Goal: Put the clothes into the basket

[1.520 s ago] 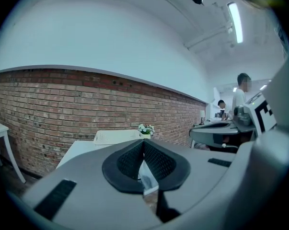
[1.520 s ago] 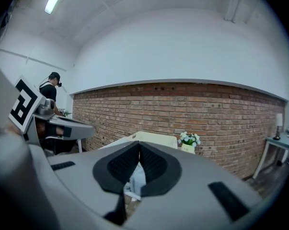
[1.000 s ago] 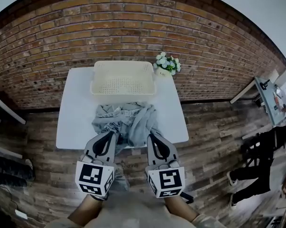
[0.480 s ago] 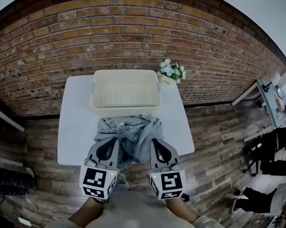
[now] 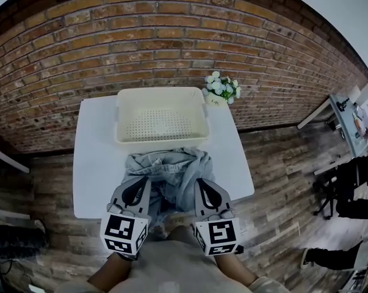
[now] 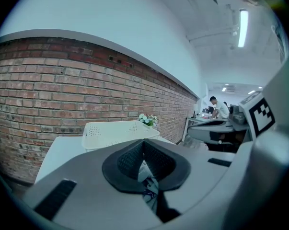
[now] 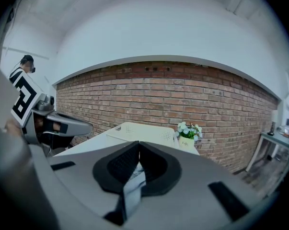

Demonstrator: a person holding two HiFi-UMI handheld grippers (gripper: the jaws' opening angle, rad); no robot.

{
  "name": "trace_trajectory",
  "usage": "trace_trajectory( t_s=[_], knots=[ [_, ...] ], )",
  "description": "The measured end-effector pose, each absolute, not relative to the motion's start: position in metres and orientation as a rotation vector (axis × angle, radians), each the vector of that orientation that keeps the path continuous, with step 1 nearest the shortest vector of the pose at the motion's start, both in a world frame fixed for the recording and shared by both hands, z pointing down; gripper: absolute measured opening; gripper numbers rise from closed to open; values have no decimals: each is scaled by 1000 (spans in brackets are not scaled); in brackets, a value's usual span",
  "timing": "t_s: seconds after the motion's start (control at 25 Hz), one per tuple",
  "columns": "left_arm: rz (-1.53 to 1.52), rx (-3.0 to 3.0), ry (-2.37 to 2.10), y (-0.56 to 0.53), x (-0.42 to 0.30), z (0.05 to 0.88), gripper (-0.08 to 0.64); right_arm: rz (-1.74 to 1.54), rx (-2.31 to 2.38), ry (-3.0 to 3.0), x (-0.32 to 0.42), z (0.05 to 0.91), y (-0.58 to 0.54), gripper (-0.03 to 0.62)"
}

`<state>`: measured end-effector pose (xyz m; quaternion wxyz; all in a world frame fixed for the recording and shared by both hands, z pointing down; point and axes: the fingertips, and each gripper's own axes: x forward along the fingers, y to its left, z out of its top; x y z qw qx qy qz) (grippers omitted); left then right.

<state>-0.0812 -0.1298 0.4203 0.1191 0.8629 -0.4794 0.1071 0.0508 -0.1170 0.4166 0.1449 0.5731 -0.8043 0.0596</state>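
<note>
A crumpled grey garment (image 5: 168,168) lies on the white worktop (image 5: 95,163), touching the cream basket (image 5: 162,140) at the basket's 6 o'clock. The left tool (image 5: 142,180) pinches the fabric at the garment's 7 o'clock and the right tool (image 5: 199,182) at 5 o'clock. Potted flowers (image 5: 218,89) stand at the basket's 2 o'clock.

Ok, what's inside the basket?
The basket shows only its bare perforated floor, no clothes. Its near wall hides a strip of floor. The grey garment is outside, on the table.

Bright, even light from ceiling lamp (image 6: 243,28); brick wall (image 6: 63,95) below it bows; corners vignette black.
</note>
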Motion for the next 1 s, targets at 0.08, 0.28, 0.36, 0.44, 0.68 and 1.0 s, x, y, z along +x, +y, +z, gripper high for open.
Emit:
trace_trajectory(
  t_s=[0.08, 0.28, 0.36, 0.44, 0.68, 1.0],
  knots=[
    [310, 2517, -1392, -127, -81, 426, 9, 180, 1650, -2308, 52, 422, -115, 8],
    [324, 2492, -1381, -121, -82, 440, 9, 191, 1633, -2303, 52, 432, -112, 7],
    [324, 2481, -1385, -121, -83, 443, 9, 192, 1629, -2305, 52, 434, -113, 8],
    [326, 2471, -1391, -122, -85, 445, 9, 199, 1623, -2304, 53, 436, -115, 8],
    [353, 2444, -1391, -130, -89, 451, 9, 204, 1585, -2297, 55, 442, -121, 8],
    [473, 2354, -1378, -138, -99, 476, 12, 271, 1492, -2337, 59, 453, -129, 12]
  ],
)
